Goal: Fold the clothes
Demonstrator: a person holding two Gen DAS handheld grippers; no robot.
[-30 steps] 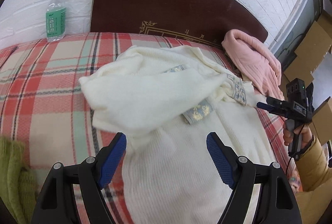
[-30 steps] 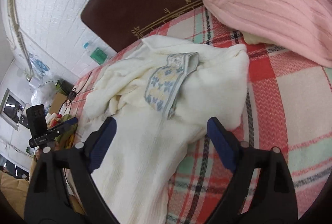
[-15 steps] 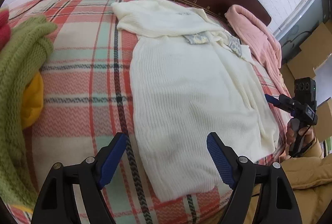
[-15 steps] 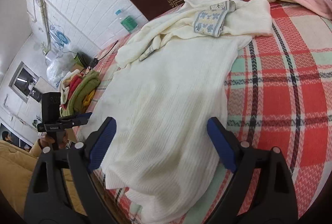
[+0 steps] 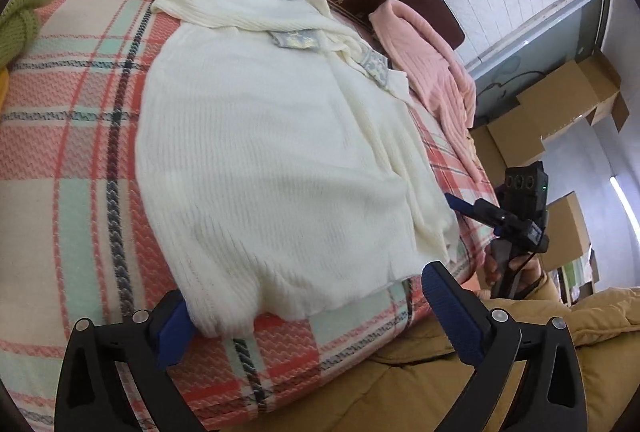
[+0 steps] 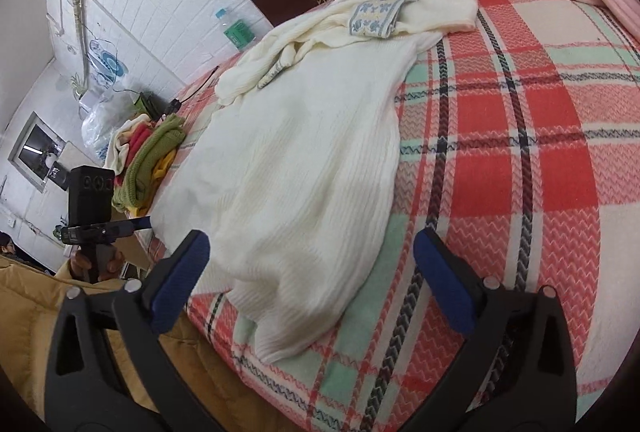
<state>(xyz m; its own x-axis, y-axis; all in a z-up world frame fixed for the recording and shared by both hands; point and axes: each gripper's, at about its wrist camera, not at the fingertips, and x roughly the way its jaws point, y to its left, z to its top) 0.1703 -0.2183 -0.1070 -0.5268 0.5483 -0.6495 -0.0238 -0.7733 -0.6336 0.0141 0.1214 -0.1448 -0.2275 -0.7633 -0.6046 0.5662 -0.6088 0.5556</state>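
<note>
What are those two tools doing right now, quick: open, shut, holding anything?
Left tool: open, holding nothing, at the near hem of the cream sweater.
Right tool: open, holding nothing, at the same hem's other corner.

Left gripper: black plastic frame with triangular cutouts, silver screw heads at the pivots, blue ribbed pads on both fingers. Right gripper: same build, black arms, silver screws, blue textured pads. Far right of the left wrist view, the other unit carries a black boxy camera block with round lenses, a small green LED and a dark cable. Mustard-yellow padded jacket sleeve at lower right.
</note>
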